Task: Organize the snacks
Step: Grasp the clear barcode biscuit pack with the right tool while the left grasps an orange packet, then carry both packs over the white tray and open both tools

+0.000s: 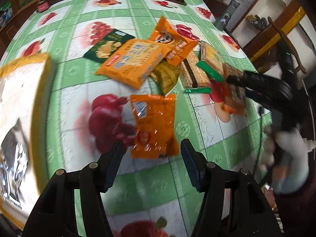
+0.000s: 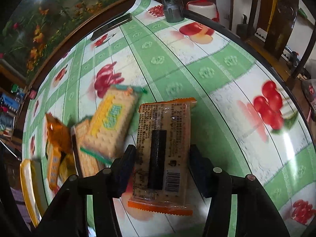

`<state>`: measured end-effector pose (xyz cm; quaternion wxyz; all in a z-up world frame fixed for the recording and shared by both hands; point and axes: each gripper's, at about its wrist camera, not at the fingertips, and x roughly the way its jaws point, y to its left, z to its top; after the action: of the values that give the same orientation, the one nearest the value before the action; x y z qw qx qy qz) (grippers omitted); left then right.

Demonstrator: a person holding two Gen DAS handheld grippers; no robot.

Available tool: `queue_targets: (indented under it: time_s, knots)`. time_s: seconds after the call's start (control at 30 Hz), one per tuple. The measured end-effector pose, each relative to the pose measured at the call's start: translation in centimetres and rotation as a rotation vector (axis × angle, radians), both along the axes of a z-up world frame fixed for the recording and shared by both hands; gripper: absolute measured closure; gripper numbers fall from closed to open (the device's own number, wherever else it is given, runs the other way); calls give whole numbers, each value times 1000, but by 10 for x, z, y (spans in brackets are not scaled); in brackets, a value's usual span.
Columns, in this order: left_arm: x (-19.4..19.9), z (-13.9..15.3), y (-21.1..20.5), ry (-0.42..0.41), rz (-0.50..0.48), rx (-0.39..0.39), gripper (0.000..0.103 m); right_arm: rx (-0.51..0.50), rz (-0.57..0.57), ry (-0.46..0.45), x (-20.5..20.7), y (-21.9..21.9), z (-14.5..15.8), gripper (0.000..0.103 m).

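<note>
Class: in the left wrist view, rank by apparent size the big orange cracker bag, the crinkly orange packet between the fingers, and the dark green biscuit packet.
1. Big orange cracker bag and crinkly orange packet: alike; the latter is nearer the camera, so unsure.
2. Dark green biscuit packet, partly covered.

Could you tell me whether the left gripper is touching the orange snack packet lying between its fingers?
Apart. In the left wrist view the left gripper is open, and tablecloth shows between each fingertip and the orange snack packet.

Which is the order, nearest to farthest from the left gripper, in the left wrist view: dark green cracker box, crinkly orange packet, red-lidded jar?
1. Crinkly orange packet, right between the left gripper's fingers.
2. Dark green cracker box, mid-table, left of the pile.
3. Red-lidded jar, far left table edge.
</note>
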<state>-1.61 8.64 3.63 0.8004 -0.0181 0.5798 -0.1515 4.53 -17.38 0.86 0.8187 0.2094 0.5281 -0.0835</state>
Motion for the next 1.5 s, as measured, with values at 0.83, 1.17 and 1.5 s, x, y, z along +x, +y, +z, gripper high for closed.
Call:
queue_targets:
  time_s: [0.83, 1.17, 1.5]
  knots:
    - [-15, 31, 48, -81, 87, -92, 63, 152, 290, -45, -62, 77, 32, 49]
    - [-19, 40, 183, -104, 340, -42, 63, 225, 564, -51, -37, 220, 55, 49]
    - [9, 11, 270, -51, 429, 19, 63, 222, 725, -14, -7, 350, 46, 49]
